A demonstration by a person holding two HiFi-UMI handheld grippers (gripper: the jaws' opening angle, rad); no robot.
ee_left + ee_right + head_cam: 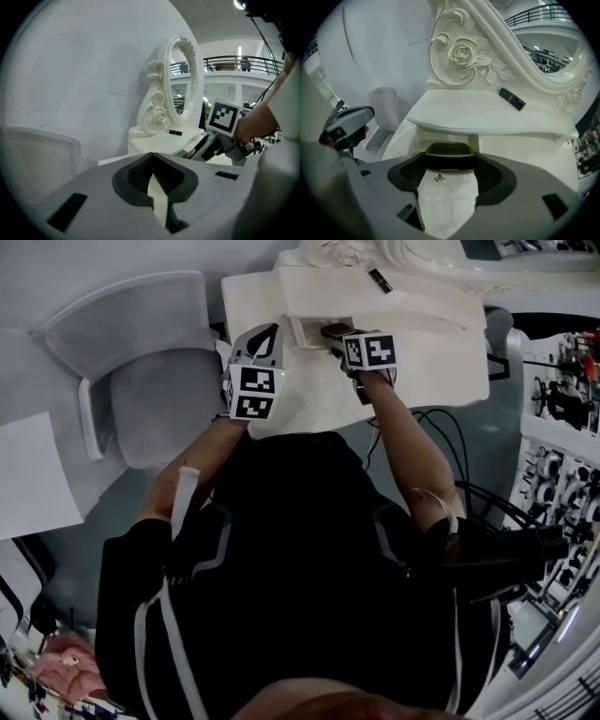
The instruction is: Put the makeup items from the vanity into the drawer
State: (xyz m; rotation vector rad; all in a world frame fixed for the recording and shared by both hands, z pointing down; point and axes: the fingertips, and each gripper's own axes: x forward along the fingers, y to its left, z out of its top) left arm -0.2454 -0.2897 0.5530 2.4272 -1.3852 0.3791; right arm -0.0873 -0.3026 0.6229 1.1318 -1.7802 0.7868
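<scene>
In the right gripper view, my right gripper (449,161) is shut on a black compact (449,153) with a gold rim. Under it shows the white drawer (446,206) with a small gold knob. From the head view, the right gripper (339,334) holds the compact (331,330) at the open drawer (305,334) of the white vanity (422,352). My left gripper (265,337) hangs just left of the drawer, and its jaws meet with nothing between them (152,161). A slim black makeup item (380,280) (512,99) (175,132) lies on the vanity's upper shelf below the ornate mirror (183,84).
A white mesh chair (141,381) (37,150) stands left of the vanity. Black cables (441,427) trail down on the right beside white racks of equipment (562,381). The person's dark-clothed body fills the lower half of the head view.
</scene>
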